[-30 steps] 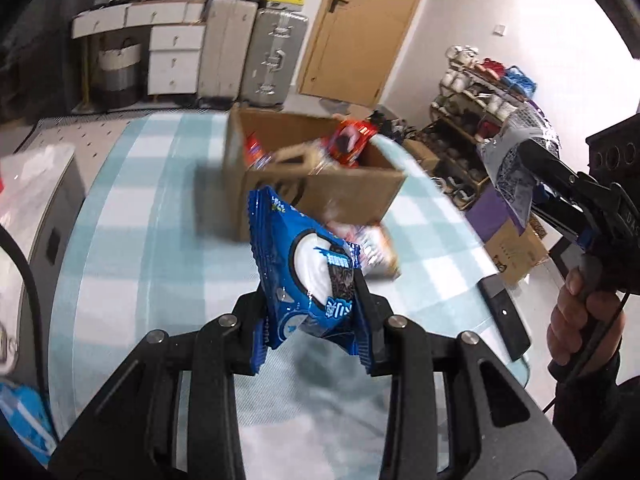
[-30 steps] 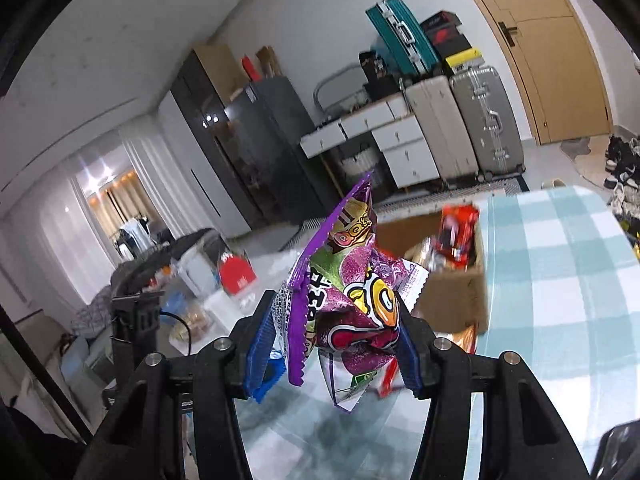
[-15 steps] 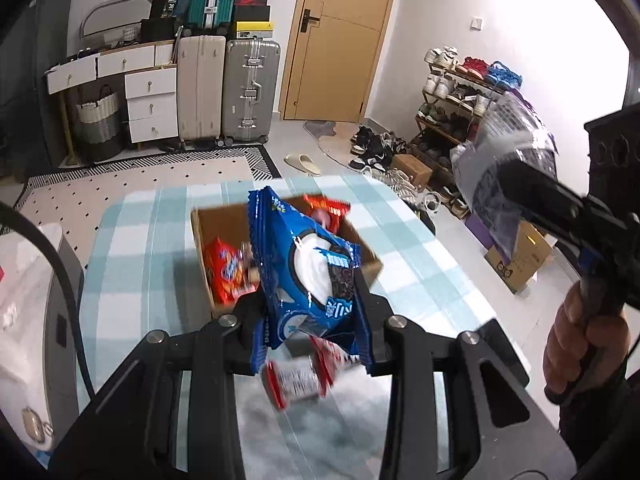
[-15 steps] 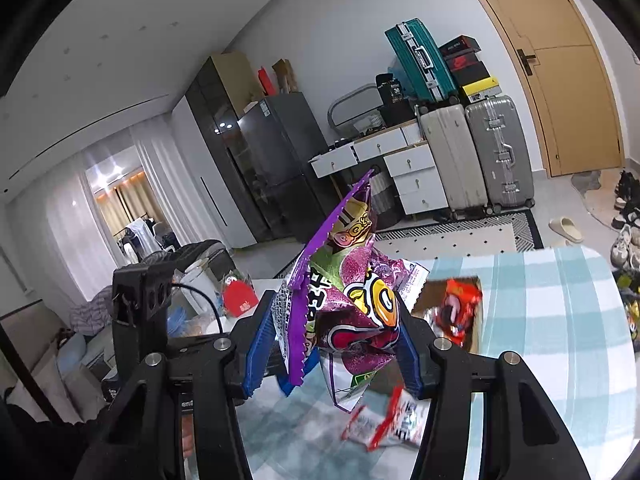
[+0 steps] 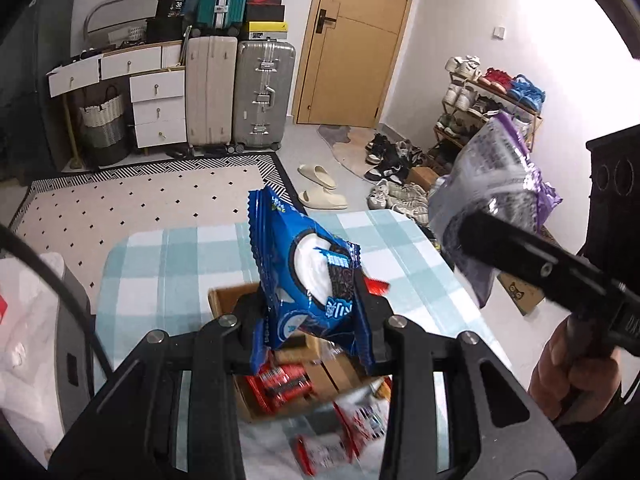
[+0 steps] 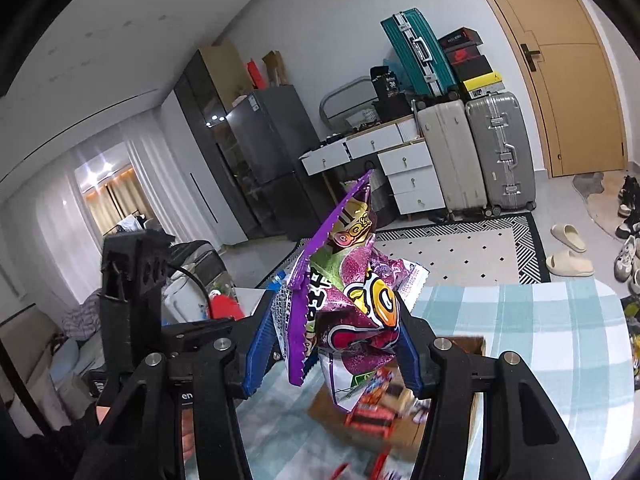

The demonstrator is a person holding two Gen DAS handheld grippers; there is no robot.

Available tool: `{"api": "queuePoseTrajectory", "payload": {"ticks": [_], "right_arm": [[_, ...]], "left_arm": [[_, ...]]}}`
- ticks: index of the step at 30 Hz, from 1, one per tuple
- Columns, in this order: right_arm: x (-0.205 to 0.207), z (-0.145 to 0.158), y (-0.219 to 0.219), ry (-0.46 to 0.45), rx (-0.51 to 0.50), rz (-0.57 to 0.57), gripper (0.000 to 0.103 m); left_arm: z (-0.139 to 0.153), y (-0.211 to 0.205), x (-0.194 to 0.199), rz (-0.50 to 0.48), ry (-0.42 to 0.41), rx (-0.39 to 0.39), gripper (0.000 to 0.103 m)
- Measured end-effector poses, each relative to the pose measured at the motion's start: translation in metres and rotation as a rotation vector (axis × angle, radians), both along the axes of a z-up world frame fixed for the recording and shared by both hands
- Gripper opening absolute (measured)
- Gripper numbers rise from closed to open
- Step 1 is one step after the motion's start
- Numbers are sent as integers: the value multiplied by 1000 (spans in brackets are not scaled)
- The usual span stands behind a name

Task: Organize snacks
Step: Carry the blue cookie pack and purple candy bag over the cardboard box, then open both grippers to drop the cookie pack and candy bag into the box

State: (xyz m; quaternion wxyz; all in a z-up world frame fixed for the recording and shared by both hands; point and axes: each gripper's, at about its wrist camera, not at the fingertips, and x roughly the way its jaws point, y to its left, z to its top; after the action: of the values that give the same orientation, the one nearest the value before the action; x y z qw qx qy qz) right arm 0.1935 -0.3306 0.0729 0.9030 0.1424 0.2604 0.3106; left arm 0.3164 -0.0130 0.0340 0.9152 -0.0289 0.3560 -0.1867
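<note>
Left claw (image 5: pixel 316 312) grips a blue packet (image 5: pixel 310 276), right claw (image 6: pixel 340 344) a purple bag (image 6: pixel 352 312), both raised, probably for dropping into the blurred box (image 5: pixel 288 392) on the desk (image 5: pixel 168 256).

Home: suitcases (image 5: pixel 240 92), shoe rack (image 5: pixel 492 100)

White walls enclose a room with a tan wooden door (image 5: pixel 352 40), a white chest of drawers (image 5: pixel 158 108), two upright hard-shell suitcases, beige (image 5: pixel 210 88) and silver (image 5: pixel 262 92), and a dark glass-fronted cabinet (image 6: pixel 256 160). A cream diamond-dotted rug with black patterned border (image 5: pixel 140 200) covers the grey floor; a wooden shoe rack (image 5: pixel 492 100) stands by the right wall.
</note>
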Motion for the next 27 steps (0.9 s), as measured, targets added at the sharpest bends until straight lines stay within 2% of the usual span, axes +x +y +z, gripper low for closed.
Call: {"api": "queuePoseTrajectory", "payload": {"ticks": [5, 13, 15, 20, 23, 27], "right_arm": [[49, -16, 14, 50, -36, -2, 54], [99, -70, 31, 155, -85, 6, 54], [106, -83, 32, 176, -96, 1, 54], [112, -107, 40, 205, -145, 8, 54], [105, -117, 36, 188, -157, -5, 55], [106, -130, 29, 222, -159, -25, 58]], "left_arm": [[-17, 5, 49, 2, 82, -19, 31], [-75, 5, 93, -11, 197, -8, 31], [-89, 3, 101, -13, 218, -6, 31], [-111, -5, 112, -3, 231, 68, 32], [-122, -4, 113, -5, 254, 54, 33], [-130, 4, 109, 16, 259, 53, 37]]}}
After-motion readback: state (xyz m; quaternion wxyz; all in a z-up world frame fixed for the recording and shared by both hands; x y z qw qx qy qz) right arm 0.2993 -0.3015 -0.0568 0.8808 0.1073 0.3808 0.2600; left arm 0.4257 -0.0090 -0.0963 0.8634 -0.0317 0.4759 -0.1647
